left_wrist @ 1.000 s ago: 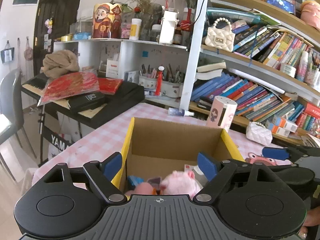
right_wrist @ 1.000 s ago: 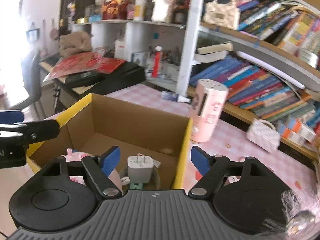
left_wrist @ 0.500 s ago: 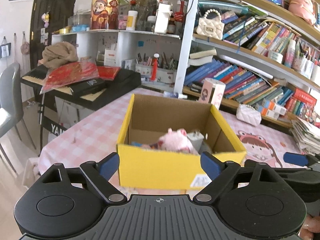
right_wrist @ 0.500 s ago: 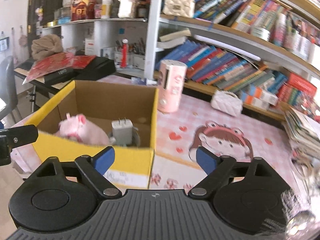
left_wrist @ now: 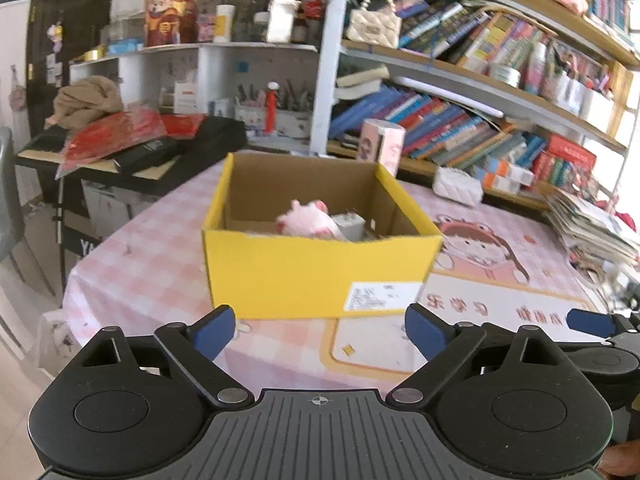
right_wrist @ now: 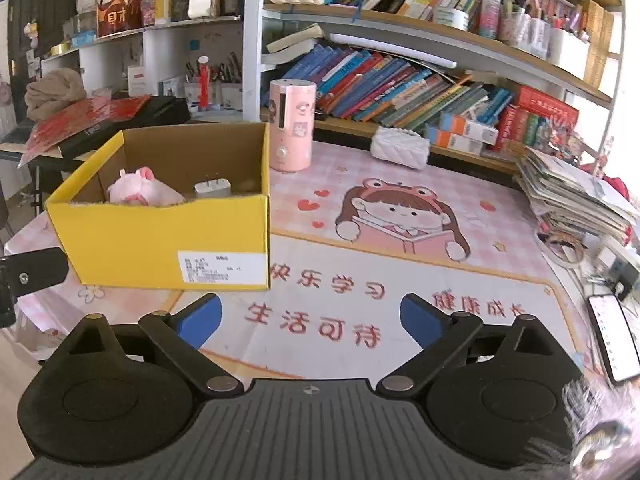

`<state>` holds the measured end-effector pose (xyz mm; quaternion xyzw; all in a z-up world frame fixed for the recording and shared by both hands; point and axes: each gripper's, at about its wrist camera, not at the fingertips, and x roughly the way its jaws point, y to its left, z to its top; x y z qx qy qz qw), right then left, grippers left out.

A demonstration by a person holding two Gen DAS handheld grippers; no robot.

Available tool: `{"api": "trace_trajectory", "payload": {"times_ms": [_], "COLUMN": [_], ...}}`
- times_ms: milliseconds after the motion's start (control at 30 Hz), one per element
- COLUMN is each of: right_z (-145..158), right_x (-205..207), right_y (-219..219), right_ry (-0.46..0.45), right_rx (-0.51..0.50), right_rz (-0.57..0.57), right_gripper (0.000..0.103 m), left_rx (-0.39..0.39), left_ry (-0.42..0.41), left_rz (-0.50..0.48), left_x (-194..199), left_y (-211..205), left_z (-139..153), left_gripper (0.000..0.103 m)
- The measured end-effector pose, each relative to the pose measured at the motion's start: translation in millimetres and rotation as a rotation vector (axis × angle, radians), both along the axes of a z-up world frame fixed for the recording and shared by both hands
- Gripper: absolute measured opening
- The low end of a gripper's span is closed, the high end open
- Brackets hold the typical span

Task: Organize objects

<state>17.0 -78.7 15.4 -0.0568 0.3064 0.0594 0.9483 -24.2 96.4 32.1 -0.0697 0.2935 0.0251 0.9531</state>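
Observation:
A yellow cardboard box [left_wrist: 320, 272] [right_wrist: 160, 244] stands on the pink tablecloth [right_wrist: 400, 280]. Inside it lie a pink plush toy [left_wrist: 308, 220] [right_wrist: 140, 192] and a white charger plug [left_wrist: 350, 222] [right_wrist: 213, 189]. My left gripper [left_wrist: 320, 332] is open and empty, held back from the box's near wall. My right gripper [right_wrist: 310, 316] is open and empty, to the right of the box over the tablecloth. The right gripper's blue fingertip [left_wrist: 588, 322] shows at the right edge of the left wrist view.
A pink cylindrical device [right_wrist: 291, 124] stands behind the box. A white quilted pouch [right_wrist: 400, 147] lies by the bookshelf [right_wrist: 420, 80]. A stack of magazines [right_wrist: 572, 196] and a phone [right_wrist: 612, 336] lie at the right. A keyboard with red bags [left_wrist: 132, 140] stands to the left.
Both grippers have pulled back and away from above the box. The box now stands farther off, with its front wall fully in view. The contents have not moved.

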Motion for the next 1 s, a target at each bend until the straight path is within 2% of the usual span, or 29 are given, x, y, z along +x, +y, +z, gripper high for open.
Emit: {"api": "trace_trajectory", "payload": {"times_ms": [267,600,767,1000], "right_z": [-10.5,-19.1,-20.2,-22.9], "right_x": [-23.4,-41.6,-43.3,-43.0], "right_y": [-11.9,-40.0,-54.8,-62.2], "right_ry": [0.01,0.035,0.05,0.072], "right_rx": [-0.048,-0.079,-0.079,-0.084], "right_rz": [-0.066,-0.192,-0.253,-0.284], "right_gripper": [0.103,0.103,0.103,0.103], "left_rx": [0.041,0.1,0.121,0.149], "left_ry": [0.039,0.077,0.082,0.074], "left_rz": [-0.079,-0.17,-0.191,-0.189], "left_x": [-8.4,-1.1,2.2,3.7], "left_y": [-24.4,-64.2,-82.4,-96.6], "left_z": [-8.6,-15.4,-17.4,-19.1], "left_gripper": [0.099,0.099,0.099,0.1]}}
